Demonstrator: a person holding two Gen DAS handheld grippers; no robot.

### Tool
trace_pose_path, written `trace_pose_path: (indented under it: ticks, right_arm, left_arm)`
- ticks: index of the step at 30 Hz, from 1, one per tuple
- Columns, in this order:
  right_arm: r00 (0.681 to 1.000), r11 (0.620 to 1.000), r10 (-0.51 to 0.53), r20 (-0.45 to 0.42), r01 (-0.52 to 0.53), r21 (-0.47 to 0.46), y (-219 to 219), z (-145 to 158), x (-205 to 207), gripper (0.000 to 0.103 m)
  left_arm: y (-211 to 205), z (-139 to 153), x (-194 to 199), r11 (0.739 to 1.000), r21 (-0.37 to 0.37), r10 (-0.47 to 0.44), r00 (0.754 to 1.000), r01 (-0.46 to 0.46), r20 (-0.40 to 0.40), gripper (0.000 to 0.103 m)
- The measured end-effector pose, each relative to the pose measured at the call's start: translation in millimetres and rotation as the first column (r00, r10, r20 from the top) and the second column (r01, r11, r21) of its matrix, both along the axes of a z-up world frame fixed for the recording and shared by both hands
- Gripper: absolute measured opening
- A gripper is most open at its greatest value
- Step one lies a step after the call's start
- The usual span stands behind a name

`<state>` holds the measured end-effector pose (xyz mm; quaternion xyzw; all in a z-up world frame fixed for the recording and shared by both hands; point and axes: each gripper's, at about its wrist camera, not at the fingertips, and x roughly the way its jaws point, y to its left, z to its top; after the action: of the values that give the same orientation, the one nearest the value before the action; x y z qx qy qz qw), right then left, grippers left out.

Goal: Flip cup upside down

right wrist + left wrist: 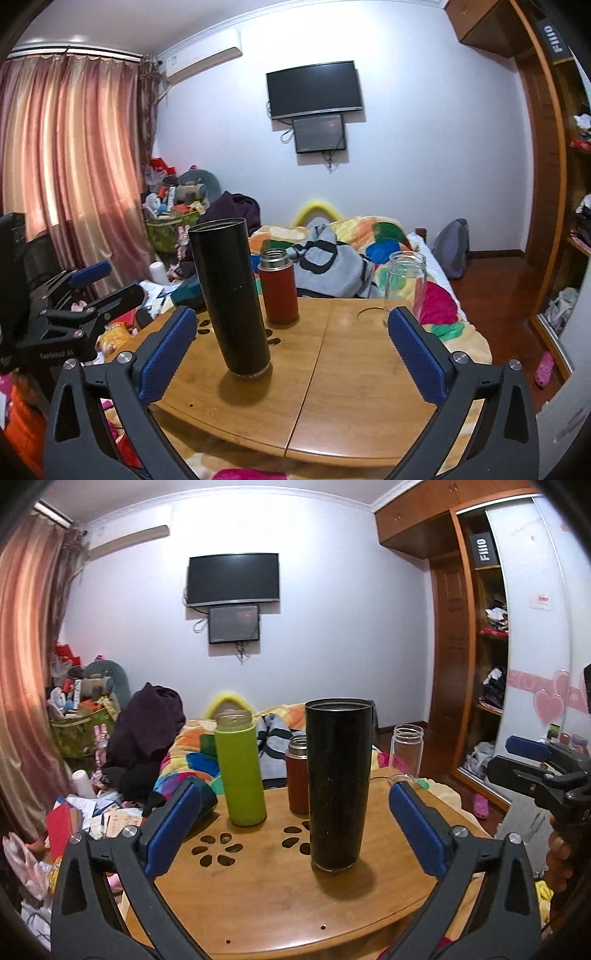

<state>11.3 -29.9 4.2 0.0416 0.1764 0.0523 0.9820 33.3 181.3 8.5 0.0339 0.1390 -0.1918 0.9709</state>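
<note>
A tall black cup (338, 786) stands on the wooden table (258, 893), its narrower glass-rimmed end down. It also shows in the right wrist view (232, 299). My left gripper (295, 823) is open, its blue pads on either side of the cup and short of it. My right gripper (291, 350) is open and empty, with the cup just inside its left pad. Each gripper shows in the other's view: the right one (532, 760), the left one (92, 284).
A green bottle (240, 768), a red flask (297, 773) (277, 286) and a clear glass jar (406, 749) (404, 284) stand further back on the table. A bed with a colourful quilt (369, 243) lies behind. Clutter lies at the left, a wardrobe (480, 627) stands right.
</note>
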Motion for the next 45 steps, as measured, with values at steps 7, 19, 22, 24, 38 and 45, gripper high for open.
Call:
trace_pose_path:
  ticks: [7,19,22,24,38,45]
  right_arm:
    - [0.999,0.999,-0.046,0.001,0.046,0.025,5.6,-6.9,-6.5,0.103]
    - [0.998,0.998,-0.058,0.018,0.057,0.011,10.1,-2.0,-14.6,0.103]
    - [0.998,0.998,-0.057,0.019,0.057,0.009,11.2,-1.4,-15.0,0.103]
    - [0.998,0.998,-0.056,0.018,0.056,0.008,11.2,-1.3,-15.1,0.103]
    - [0.998,0.998,-0.058,0.016,0.058,0.009,11.0,-1.9,-14.6,0.103]
    - [0.998,0.998,-0.058,0.015,0.058,0.009,11.0,-1.7,-14.2,0.103]
  left_arm:
    - [-1.5,-7.9,-12.0,1.0,-0.001,0.019,1.0,-0.019,0.011,0.103]
    - [-0.2,-7.2,-18.9,1.0,-0.018,0.014,1.0,-0.014,0.023,0.103]
    - [0.2,-7.2,-19.3,1.0,-0.019,0.017,1.0,-0.016,0.024,0.103]
    - [1.0,-7.5,-19.6,1.0,-0.021,0.019,1.0,-0.018,0.023,0.103]
    - [4.6,-6.0,-18.3,0.999,-0.04,0.025,1.0,-0.024,0.015,0.103]
    - [5.7,-6.8,-16.6,0.999,-0.045,0.03,1.0,-0.03,0.006,0.103]
